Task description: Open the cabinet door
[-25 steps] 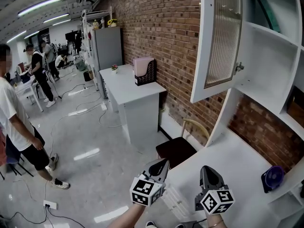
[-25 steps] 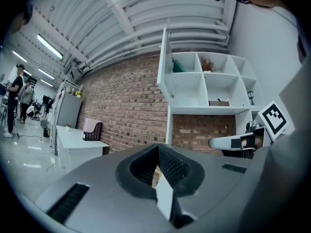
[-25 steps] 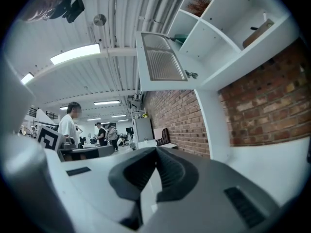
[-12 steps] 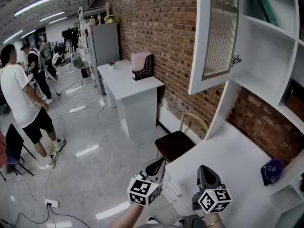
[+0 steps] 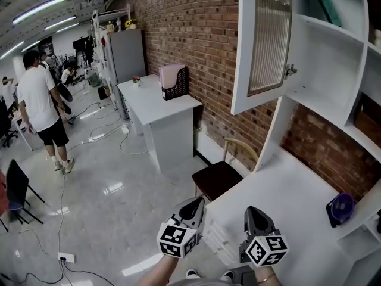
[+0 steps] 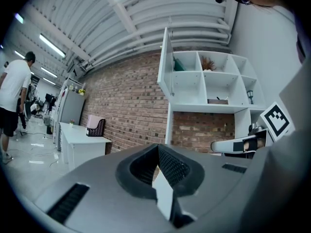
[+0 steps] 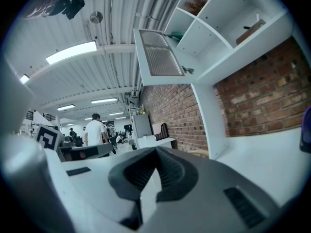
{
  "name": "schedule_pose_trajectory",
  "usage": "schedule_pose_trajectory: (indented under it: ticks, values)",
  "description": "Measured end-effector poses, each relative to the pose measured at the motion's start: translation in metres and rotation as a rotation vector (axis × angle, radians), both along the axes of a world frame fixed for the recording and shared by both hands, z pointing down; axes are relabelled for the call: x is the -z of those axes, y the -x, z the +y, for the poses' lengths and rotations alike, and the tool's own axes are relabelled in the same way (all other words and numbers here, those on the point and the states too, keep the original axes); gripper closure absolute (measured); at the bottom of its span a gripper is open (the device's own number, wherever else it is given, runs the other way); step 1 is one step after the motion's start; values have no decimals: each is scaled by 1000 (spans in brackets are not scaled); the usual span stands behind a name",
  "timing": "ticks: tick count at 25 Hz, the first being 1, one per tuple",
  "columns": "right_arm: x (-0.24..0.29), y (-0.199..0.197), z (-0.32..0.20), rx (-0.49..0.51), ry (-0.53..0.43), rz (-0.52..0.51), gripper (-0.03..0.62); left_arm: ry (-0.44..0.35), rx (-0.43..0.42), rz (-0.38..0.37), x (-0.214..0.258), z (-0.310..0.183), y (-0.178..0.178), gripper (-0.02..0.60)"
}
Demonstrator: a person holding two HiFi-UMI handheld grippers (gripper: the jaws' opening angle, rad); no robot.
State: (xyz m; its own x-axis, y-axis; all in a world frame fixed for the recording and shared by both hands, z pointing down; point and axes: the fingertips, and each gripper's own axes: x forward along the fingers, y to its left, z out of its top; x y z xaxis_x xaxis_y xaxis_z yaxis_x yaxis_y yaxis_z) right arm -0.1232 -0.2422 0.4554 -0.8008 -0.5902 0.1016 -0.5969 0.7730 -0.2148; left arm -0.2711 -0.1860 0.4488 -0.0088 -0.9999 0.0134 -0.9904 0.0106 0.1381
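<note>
Left gripper: the grey two-jaw gripper with a marker cube (image 5: 197, 202) is held low at the near edge of the desk. Its jaws are pressed together with nothing between them.
Right gripper: its twin (image 5: 252, 211) sits just beside it over the desktop, jaws likewise closed and empty.
Desk: a plain white desktop (image 5: 286, 183) runs away beneath the shelves.
Chair: a wooden chair with a dark seat (image 5: 217, 182) stands at the desk's left side.
Small object: a round purple thing (image 5: 341, 208) sits at the desk's far right, perhaps a little fan; it is too small to tell.
Cabinet door: the white-framed door with a ribbed glass panel (image 5: 269, 40) stands swung out from the cabinet. It is well above and beyond both grippers, and neither touches it.
Cabinet: a white wall unit of open compartments (image 5: 333, 61) is on show behind the door.
Wall: red brick (image 5: 196, 28), with a second white desk (image 5: 161, 103) against it carrying a pink file box (image 5: 172, 79).
Person: someone in a white T-shirt and dark shorts (image 5: 40, 100) is on the glossy floor, well apart.
</note>
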Motion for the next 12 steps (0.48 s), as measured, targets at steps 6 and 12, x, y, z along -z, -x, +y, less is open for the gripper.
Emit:
schedule_pose_trajectory:
  ticks: [6, 12]
  values:
    - [-2, 4, 1, 3, -3, 1, 600, 0, 7, -6, -5, 3, 5, 578]
    - [-3, 1, 4, 0, 4, 13, 600, 8, 7, 19, -4, 5, 2, 578]
